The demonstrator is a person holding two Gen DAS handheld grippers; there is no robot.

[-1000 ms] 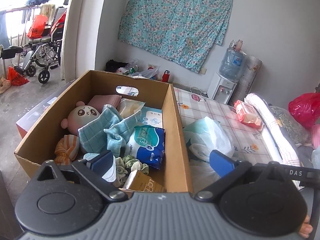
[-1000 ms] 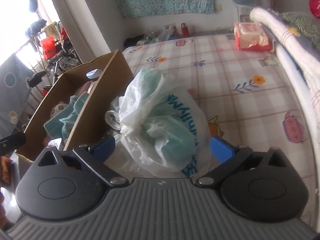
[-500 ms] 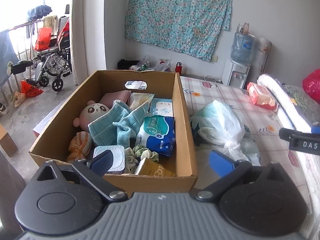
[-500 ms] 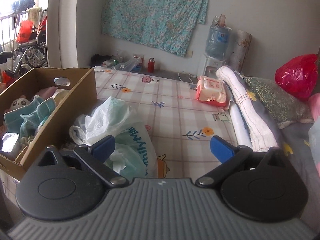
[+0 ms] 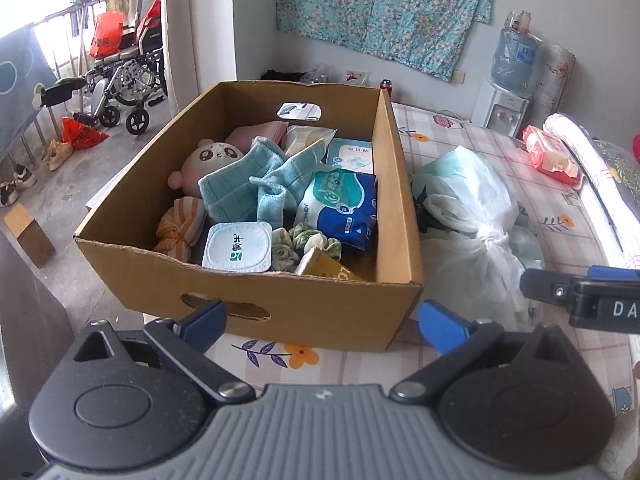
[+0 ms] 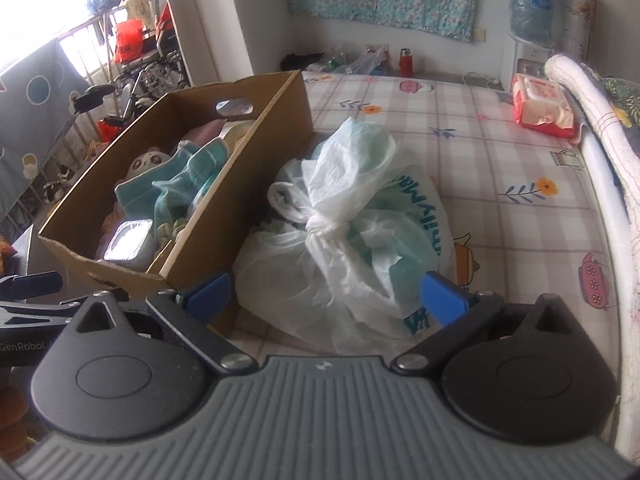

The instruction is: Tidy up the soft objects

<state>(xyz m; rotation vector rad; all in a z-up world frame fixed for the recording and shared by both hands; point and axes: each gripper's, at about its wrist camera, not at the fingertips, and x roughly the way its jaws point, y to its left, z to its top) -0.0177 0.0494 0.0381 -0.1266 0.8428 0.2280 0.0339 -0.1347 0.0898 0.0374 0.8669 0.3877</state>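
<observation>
Most of the soft stuff already sits inside the open brown cardboard box (image 5: 256, 292): we see a pale round panda plush toy (image 5: 208, 158), a crumpled light-blue checked towel (image 5: 256, 184), an orange-and-white striped knotted cloth (image 5: 180, 228), a blue-and-white plastic tissue pack (image 5: 344, 204), a green-patterned fabric scrunchie (image 5: 308, 238), a white square wipes tub with a peel lid (image 5: 238, 247) and a yellow-brown cardboard packet (image 5: 324, 268) jammed in at the near wall. We judge the box well filled, some room on top.

What's left, as far as we can tell: the knotted white translucent plastic bag with pale green contents (image 6: 352, 232), lying on the checked flower-print bed sheet (image 6: 500, 168), touching the box's right wall. Also a red-and-white soft wipes pack (image 6: 544, 110) well apart near the rolled white quilt (image 6: 592, 120); whether that one counts we cannot say.

The left gripper (image 5: 320, 322) is spread wide with nothing between its blue pads, hovering just in front of the box's near wall. The right gripper (image 6: 326, 292) is also spread wide and carries nothing, its pads flanking the near end of the bag, apparently no contact yet. We guess the bag is next and should go in on top; it's bulky and slippery, so grabbing at the knot looks safest.
</observation>
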